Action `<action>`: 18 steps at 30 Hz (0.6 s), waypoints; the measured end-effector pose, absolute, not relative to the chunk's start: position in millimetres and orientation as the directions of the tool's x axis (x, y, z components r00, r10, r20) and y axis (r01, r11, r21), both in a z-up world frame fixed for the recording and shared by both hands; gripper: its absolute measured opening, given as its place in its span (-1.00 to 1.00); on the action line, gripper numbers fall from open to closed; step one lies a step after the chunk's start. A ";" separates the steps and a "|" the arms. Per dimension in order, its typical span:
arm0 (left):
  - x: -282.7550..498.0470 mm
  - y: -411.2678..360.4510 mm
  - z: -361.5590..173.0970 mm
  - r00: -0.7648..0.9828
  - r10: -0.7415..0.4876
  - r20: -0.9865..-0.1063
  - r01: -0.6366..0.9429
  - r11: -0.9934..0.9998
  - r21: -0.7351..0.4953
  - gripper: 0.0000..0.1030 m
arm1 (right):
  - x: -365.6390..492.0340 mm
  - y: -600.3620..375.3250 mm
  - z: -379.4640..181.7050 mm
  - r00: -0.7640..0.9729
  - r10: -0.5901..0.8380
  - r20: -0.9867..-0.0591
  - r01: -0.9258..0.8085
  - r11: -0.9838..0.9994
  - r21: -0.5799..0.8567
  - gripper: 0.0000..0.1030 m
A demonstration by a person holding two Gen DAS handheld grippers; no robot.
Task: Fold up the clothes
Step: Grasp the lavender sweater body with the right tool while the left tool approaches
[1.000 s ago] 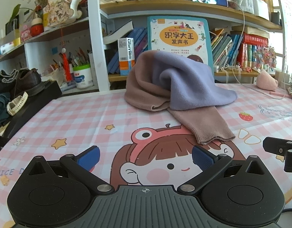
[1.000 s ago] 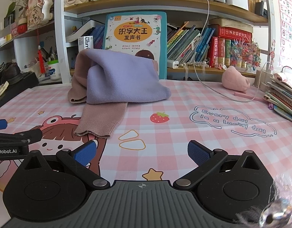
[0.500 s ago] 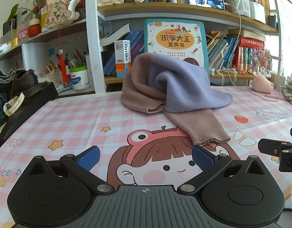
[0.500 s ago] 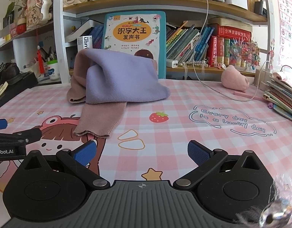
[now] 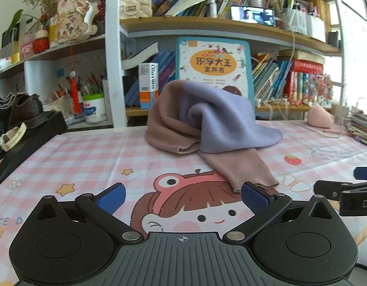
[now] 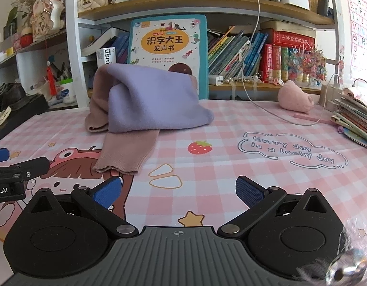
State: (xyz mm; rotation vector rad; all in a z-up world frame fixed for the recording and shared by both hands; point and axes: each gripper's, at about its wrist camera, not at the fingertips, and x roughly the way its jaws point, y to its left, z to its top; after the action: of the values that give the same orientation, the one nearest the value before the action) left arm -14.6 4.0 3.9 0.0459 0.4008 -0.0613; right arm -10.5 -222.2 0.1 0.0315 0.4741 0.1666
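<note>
A crumpled garment, dusty pink outside with a lilac fleece lining (image 5: 217,121) (image 6: 154,100), sits heaped at the far middle of the table. One pink sleeve (image 5: 240,166) (image 6: 128,152) trails toward me, its cuff lying flat. My left gripper (image 5: 183,197) is open, its right fingertip just short of the cuff. My right gripper (image 6: 178,190) is open too, its left fingertip just below the cuff. Each gripper shows at the edge of the other's view.
The table wears a pink checked cloth with a cartoon girl (image 5: 195,205). Bookshelves and an upright picture book (image 6: 169,45) stand behind the garment. A black box with shoes (image 5: 23,124) sits left; a pink plush (image 6: 295,97), a cable and stacked books (image 6: 355,119) sit right.
Both grippers have edged forward toward the sleeve cuff, so the garment looks slightly nearer. Both stay open, and the garment has not moved.
</note>
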 end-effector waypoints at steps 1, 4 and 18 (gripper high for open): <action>-15.4 4.1 4.1 0.920 -0.065 -0.386 0.082 0.996 0.028 1.00 | -11.3 -222.3 0.3 0.877 0.174 -0.448 -0.159 0.985 0.072 1.00; -15.1 7.2 3.9 0.919 -0.105 -0.381 0.113 0.994 -0.001 1.00 | -11.6 -224.2 0.4 0.873 0.205 -0.443 -0.176 0.979 0.105 1.00; 56.6 -5.4 10.7 0.870 -0.176 -0.461 0.219 0.975 0.041 1.00 | 90.6 -264.3 20.2 0.779 0.446 -0.440 -0.210 0.848 0.487 0.94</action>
State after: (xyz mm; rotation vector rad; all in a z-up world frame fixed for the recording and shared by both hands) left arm 56.6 -5.4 10.7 0.0933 0.4733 -0.2066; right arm 90.6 -264.3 20.2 0.4331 0.5759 0.3667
